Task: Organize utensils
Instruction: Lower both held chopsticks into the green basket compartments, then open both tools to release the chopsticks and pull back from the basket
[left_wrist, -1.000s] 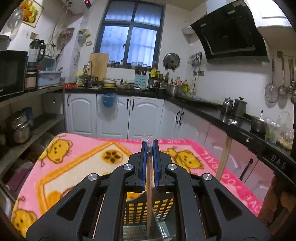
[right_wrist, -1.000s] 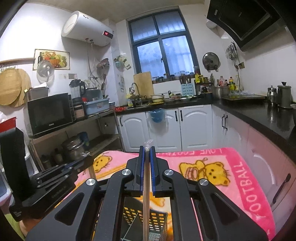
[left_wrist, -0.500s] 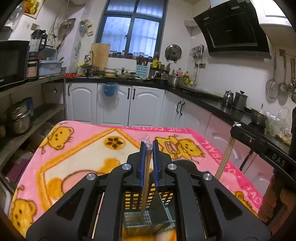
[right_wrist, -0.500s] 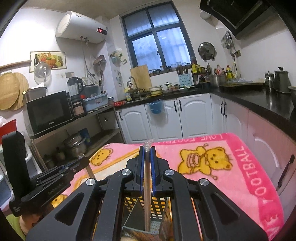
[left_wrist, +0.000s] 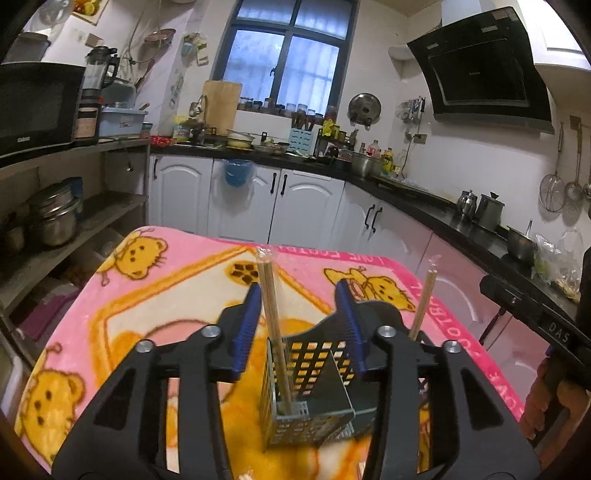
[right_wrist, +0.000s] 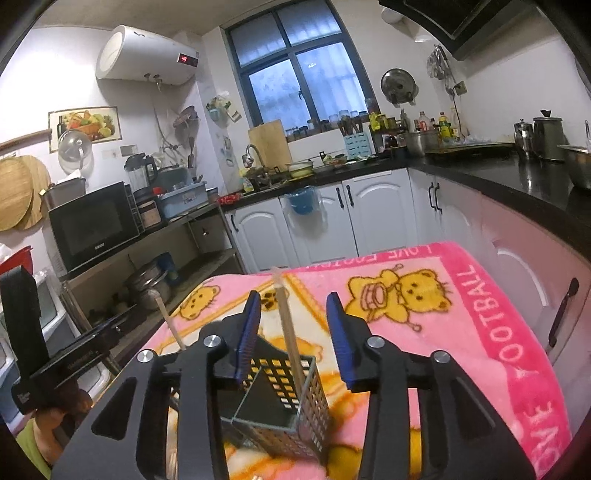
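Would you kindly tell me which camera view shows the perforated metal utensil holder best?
The right wrist view: the utensil holder shows its open top, rim and dark interior between the open tongs. The left wrist view shows the holder too, lower in frame and partly hidden by the tongs.

Both wrist views overlook (closely) one holder (left_wrist: 310, 384).

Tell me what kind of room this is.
A home kitchen, most likely: a range hood hangs over a black countertop, a microwave sits on a shelf, and a wall-mounted water heater hangs near the sink faucet.
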